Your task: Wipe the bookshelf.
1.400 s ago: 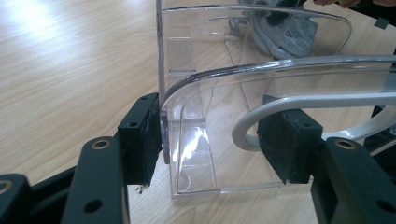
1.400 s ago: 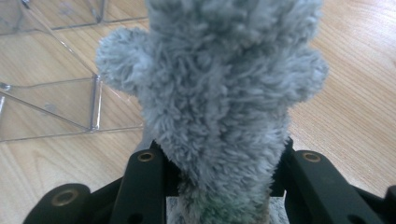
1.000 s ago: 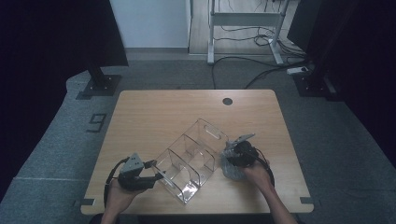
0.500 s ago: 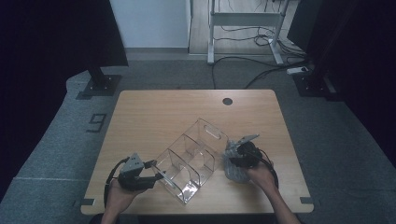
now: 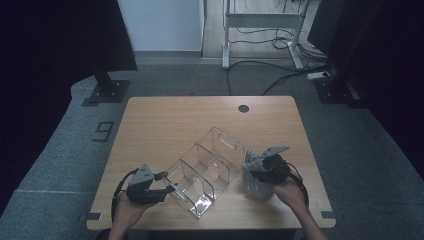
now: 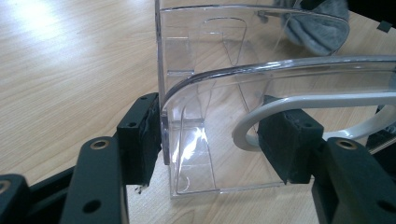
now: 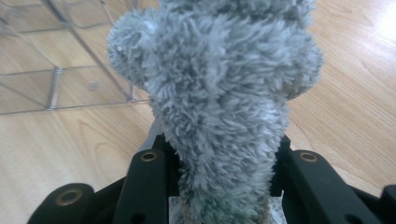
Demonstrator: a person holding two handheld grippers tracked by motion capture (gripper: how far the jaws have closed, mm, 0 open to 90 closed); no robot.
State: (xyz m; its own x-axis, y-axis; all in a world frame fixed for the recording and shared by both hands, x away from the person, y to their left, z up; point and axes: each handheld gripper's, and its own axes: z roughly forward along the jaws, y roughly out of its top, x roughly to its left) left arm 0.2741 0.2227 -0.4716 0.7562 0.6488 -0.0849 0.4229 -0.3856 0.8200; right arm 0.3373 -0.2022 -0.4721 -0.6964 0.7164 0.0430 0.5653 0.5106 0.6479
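High view is dim, dark at both sides – only the table (image 5: 165, 125) is lit; gripper views are brighter, with glare on the organizer (image 6: 196, 140)

On the table (image 5: 165, 120), the divided bin (image 5: 207, 170) lies between the grippers — the fluffy cloth (image 5: 255, 177) just right of it.

High overhead view; two close gripper views, sharing clear organizer (image 5: 207, 172).

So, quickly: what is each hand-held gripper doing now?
Left hand-held gripper: closed on the clear organizer.
Right hand-held gripper: closed on the grey fluffy cloth.
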